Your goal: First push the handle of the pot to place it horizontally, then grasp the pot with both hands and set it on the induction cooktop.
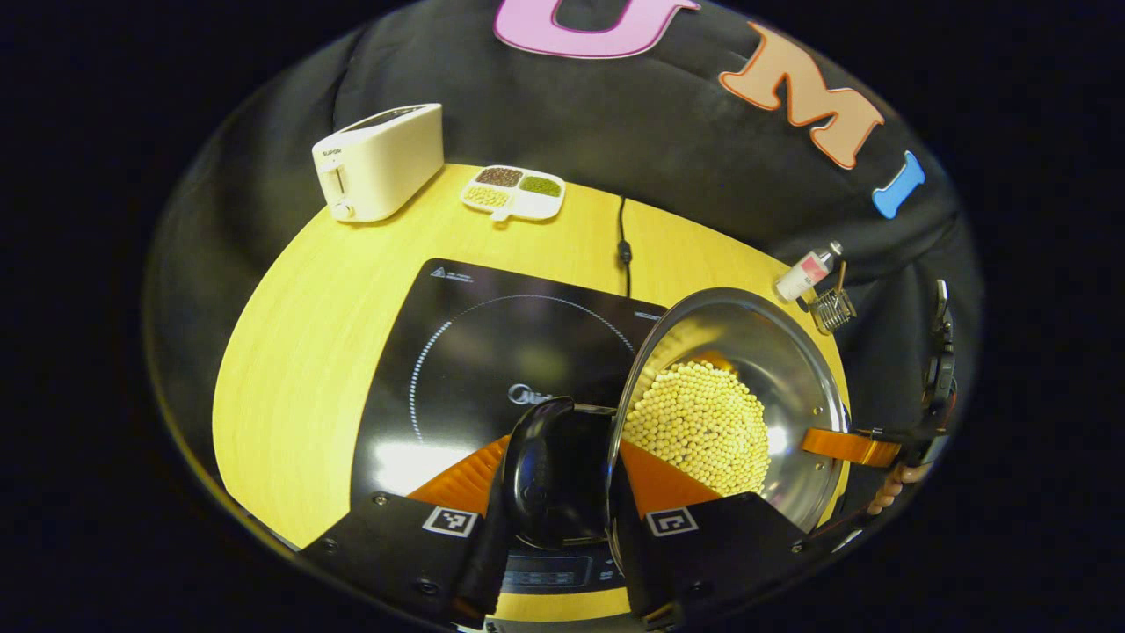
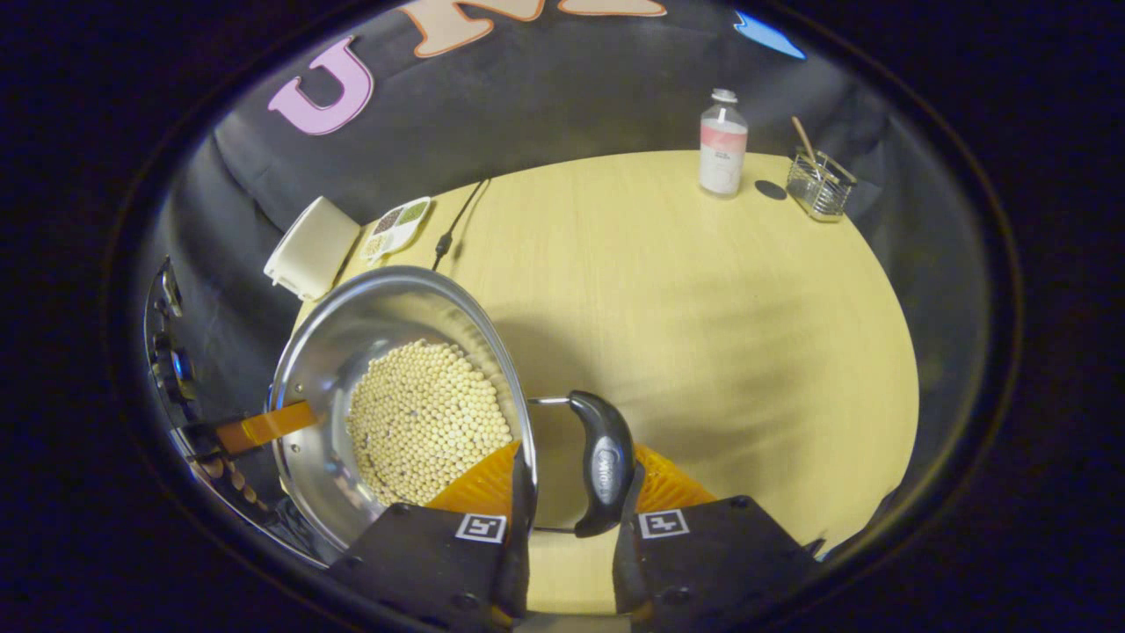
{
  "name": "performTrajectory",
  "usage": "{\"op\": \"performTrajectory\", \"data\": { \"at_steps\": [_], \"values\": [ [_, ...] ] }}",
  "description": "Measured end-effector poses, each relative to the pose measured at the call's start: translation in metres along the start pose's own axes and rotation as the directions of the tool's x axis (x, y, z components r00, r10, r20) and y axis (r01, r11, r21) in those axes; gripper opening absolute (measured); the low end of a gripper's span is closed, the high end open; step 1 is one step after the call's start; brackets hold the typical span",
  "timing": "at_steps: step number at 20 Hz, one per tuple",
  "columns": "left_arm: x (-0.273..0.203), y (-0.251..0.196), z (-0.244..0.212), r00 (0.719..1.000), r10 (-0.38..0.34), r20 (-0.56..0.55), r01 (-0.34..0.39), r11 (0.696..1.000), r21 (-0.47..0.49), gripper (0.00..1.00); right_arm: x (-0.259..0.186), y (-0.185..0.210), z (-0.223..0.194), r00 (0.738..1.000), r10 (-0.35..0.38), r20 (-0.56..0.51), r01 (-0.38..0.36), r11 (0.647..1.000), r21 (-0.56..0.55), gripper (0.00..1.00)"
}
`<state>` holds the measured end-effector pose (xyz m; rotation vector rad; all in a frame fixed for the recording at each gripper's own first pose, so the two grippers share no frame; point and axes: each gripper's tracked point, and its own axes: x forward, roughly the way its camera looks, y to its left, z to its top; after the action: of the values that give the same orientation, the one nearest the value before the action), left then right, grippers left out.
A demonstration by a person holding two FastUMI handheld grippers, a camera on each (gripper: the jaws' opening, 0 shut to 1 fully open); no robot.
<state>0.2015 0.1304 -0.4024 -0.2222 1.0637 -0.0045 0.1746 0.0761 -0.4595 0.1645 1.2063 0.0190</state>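
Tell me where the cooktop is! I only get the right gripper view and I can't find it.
Observer: The black induction cooktop lies on the table. In the left gripper view it is right beside the pot of soybeans.
Operator: Is the other claw holding the pot too?
Observer: Yes. The left claw has both fingers pressed on the pot's black left handle.
Operator: What's that white box at the back?
Observer: A white toaster. From this side you can see the slot on top and the lever on its end.
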Motion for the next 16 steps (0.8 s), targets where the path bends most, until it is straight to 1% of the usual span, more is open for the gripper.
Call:
{"op": "performTrajectory", "data": {
  "at_steps": [3, 4, 5, 7, 9, 10, 12, 13, 14, 16],
  "values": [
    [0.005, 0.028, 0.014, 1.000, -0.027, 0.003, 0.027, 0.999, 0.039, 0.56, 0.005, 0.028, -0.005, 1.000, -0.026, 0.001, 0.026, 0.999, 0.023, 0.32],
    [0.008, 0.039, 0.018, 1.000, -0.030, 0.002, 0.030, 0.998, 0.059, 0.55, 0.010, 0.038, -0.005, 0.999, -0.035, 0.000, 0.035, 0.999, 0.033, 0.40],
    [0.012, 0.049, 0.021, 0.999, -0.034, -0.002, 0.035, 0.997, 0.066, 0.55, 0.015, 0.046, -0.006, 0.999, -0.046, -0.003, 0.046, 0.998, 0.037, 0.40],
    [0.015, 0.067, 0.020, 0.998, -0.048, -0.032, 0.049, 0.997, 0.052, 0.55, 0.018, 0.061, -0.012, 0.998, -0.068, -0.011, 0.069, 0.997, 0.042, 0.40],
    [0.017, 0.079, 0.031, 0.998, -0.065, -0.009, 0.066, 0.997, 0.038, 0.55, 0.021, 0.078, -0.011, 0.997, -0.073, 0.001, 0.073, 0.996, 0.049, 0.40],
    [0.017, 0.085, 0.034, 0.998, -0.066, -0.010, 0.066, 0.996, 0.057, 0.53, 0.022, 0.083, -0.016, 0.997, -0.079, -0.011, 0.079, 0.995, 0.052, 0.40],
    [0.019, 0.097, 0.046, 0.998, -0.060, 0.010, 0.059, 0.992, 0.116, 0.55, 0.027, 0.096, -0.015, 0.997, -0.081, -0.020, 0.082, 0.994, 0.065, 0.40],
    [0.019, 0.101, 0.051, 0.998, -0.064, 0.015, 0.061, 0.991, 0.121, 0.54, 0.029, 0.103, -0.012, 0.996, -0.084, -0.018, 0.086, 0.994, 0.067, 0.40],
    [0.019, 0.105, 0.054, 0.998, -0.065, 0.018, 0.062, 0.992, 0.110, 0.55, 0.030, 0.105, -0.011, 0.996, -0.087, -0.015, 0.087, 0.994, 0.062, 0.32],
    [0.021, 0.114, 0.060, 0.997, -0.065, 0.032, 0.061, 0.992, 0.115, 0.55, 0.034, 0.114, -0.004, 0.996, -0.090, -0.007, 0.090, 0.994, 0.067, 0.32]
  ]
}}
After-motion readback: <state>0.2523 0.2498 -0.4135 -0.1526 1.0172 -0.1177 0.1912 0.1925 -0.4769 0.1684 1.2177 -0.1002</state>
